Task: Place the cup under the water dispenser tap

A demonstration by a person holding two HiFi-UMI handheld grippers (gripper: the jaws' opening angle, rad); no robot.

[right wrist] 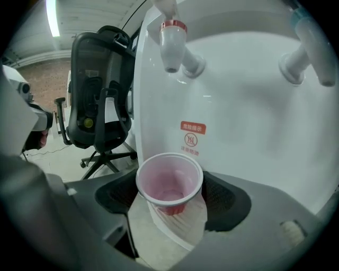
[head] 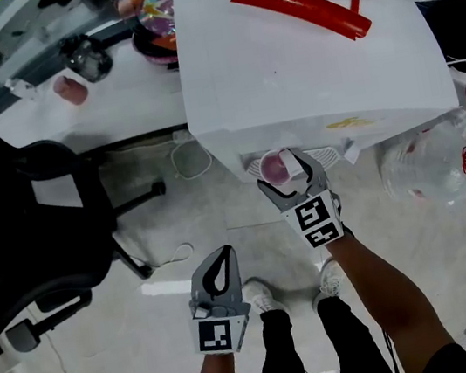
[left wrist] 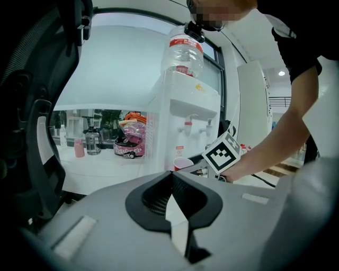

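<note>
Pink cup (right wrist: 169, 182) pinched in right gripper (head: 282, 171) jaws, tap (right wrist: 172, 45) overhead hidden from head view, left gripper (left wrist: 170, 180) jaws together.

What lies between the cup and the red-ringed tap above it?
Nothing: in the right gripper view, only bare air separates the cup and the tap.

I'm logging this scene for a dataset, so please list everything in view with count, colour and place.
cup: one, pink, white rim, between right gripper's jaws at dispenser front
water dispenser: one, white, ahead of person
taps: two, white, one red-collared, dispenser front
water bottle: one, clear, atop dispenser
office chair: one, black, left of dispenser
table: one, white, beyond chair
floor bottles: count unclear, clear, right of dispenser
left gripper: one, grey, shut, empty
right gripper: one, grey, closed on cup
</note>
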